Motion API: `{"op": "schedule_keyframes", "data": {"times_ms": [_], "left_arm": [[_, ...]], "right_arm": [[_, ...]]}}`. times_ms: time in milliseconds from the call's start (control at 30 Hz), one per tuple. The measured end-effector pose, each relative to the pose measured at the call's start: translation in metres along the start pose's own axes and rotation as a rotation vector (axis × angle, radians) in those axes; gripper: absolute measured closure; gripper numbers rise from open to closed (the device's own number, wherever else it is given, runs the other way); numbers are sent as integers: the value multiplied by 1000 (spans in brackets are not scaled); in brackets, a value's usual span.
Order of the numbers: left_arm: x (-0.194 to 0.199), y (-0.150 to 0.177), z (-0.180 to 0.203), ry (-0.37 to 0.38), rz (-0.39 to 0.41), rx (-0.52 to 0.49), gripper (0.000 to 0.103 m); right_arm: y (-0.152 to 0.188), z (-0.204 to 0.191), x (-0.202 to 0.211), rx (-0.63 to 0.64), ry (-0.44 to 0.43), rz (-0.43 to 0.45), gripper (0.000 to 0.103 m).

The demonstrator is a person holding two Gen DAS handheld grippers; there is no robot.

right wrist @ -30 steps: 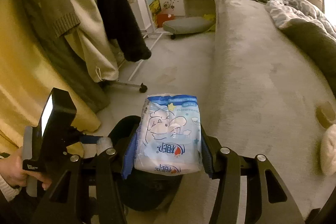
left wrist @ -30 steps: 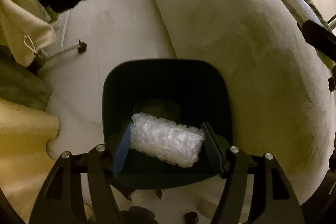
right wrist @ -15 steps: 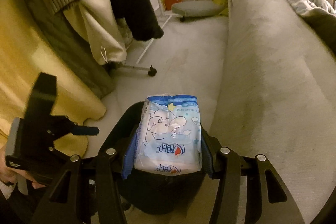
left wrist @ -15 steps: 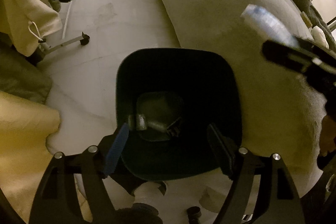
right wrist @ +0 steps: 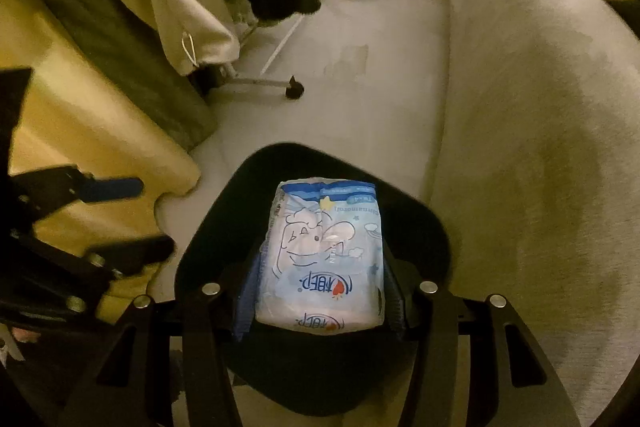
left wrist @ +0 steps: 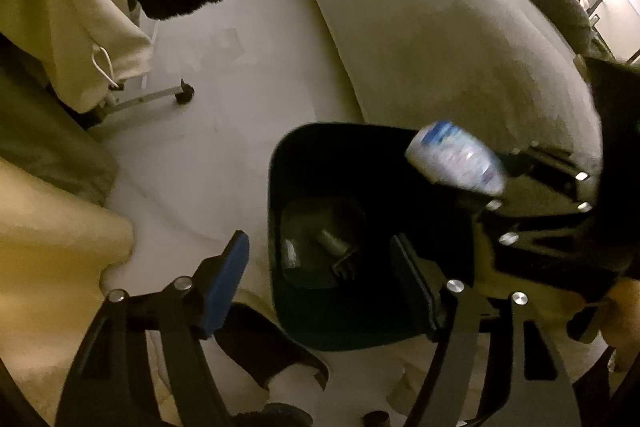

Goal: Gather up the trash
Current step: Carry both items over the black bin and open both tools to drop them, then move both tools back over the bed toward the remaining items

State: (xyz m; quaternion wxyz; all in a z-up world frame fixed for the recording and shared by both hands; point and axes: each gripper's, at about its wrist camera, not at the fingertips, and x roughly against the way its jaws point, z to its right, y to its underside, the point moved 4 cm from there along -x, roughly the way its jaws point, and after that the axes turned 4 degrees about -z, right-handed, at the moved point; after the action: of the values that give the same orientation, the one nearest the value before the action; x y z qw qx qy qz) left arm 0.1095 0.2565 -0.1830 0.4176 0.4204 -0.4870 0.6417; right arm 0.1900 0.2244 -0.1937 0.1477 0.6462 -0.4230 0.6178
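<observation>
Since a second ago my left gripper [left wrist: 320, 267] has dropped the bubble wrap; its empty jaws are closing beside the black bin [left wrist: 276, 195]. My right gripper [right wrist: 320, 291] pinches the tissue pack [right wrist: 324, 259] over the bin's mouth.

Blue-white tissue pack [right wrist: 324, 259] held above the black bin [right wrist: 420, 219].

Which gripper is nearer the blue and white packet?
Right. The right gripper is shut on the packet over the bin; the left gripper, empty, jaws closing, is off to the side.
</observation>
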Motion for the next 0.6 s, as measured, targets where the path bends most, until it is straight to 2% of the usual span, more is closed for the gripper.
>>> {"op": "schedule_keyframes", "data": {"times_ms": [133,333,600], "left_arm": [[10,-3,-7,-7,52,12,35],[27,-9,-20,-31,147,34,35],[62,-23,-29,-48,320,61,34]], "right_arm": [[4,-6,-19,5,6,-45,50],[13,-12,-44,18,22,-111,50],[24,-22,-70,55,43,-173,48]]}}
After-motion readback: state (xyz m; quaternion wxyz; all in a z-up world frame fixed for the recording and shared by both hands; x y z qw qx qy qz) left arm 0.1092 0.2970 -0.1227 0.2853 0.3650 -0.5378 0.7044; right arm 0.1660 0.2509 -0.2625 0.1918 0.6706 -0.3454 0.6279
